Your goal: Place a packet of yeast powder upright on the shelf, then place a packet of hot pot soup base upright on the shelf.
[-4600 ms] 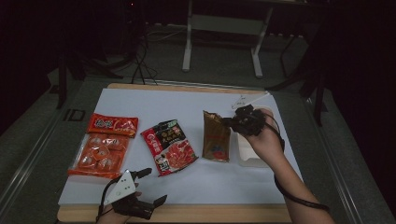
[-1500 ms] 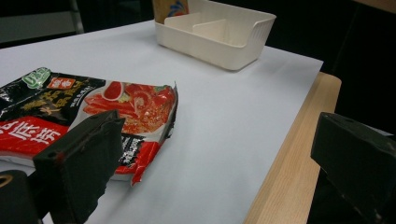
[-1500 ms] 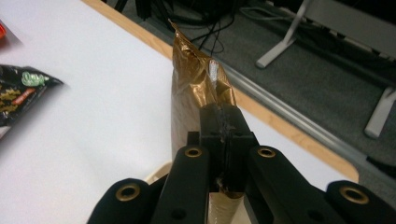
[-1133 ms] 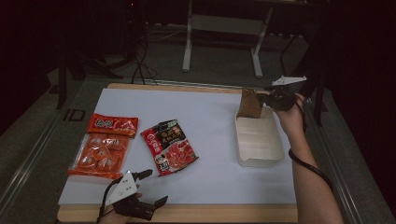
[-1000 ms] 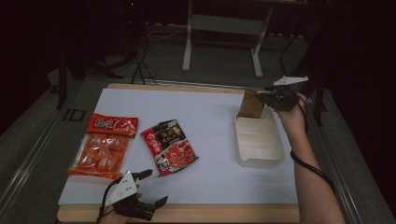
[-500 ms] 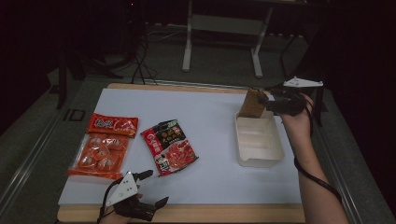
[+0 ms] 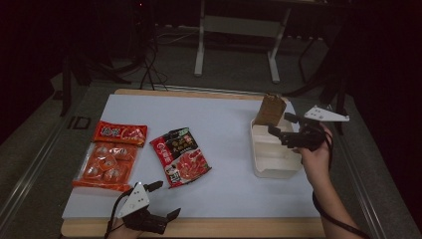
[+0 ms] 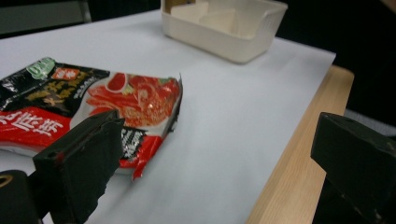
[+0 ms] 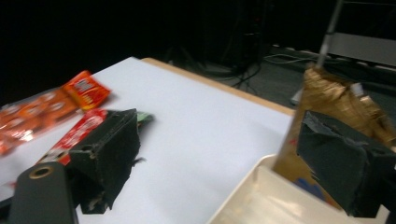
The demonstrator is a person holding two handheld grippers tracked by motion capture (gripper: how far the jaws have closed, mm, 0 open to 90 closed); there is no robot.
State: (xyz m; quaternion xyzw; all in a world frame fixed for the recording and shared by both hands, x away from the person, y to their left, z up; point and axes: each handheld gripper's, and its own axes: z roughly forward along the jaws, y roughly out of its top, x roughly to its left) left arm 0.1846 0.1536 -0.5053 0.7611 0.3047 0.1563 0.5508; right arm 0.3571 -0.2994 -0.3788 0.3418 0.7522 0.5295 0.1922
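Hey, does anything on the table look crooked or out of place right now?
Yes: the brown packet stands on end at the far end of the cream bin, leaning and poking well above the rim instead of lying inside. The other snack packs lie flat on the table.

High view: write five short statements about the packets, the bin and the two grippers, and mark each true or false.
1. The brown packet stands upright in the far end of the white bin. True.
2. The right gripper is clamped on the brown packet. False: its jaws stand open, clear of it.
3. The red and black packet lies inside the bin. False: it lies flat on the table.
4. The left gripper holds nothing. True.
5. The orange packet lies left of the red and black packet. True.
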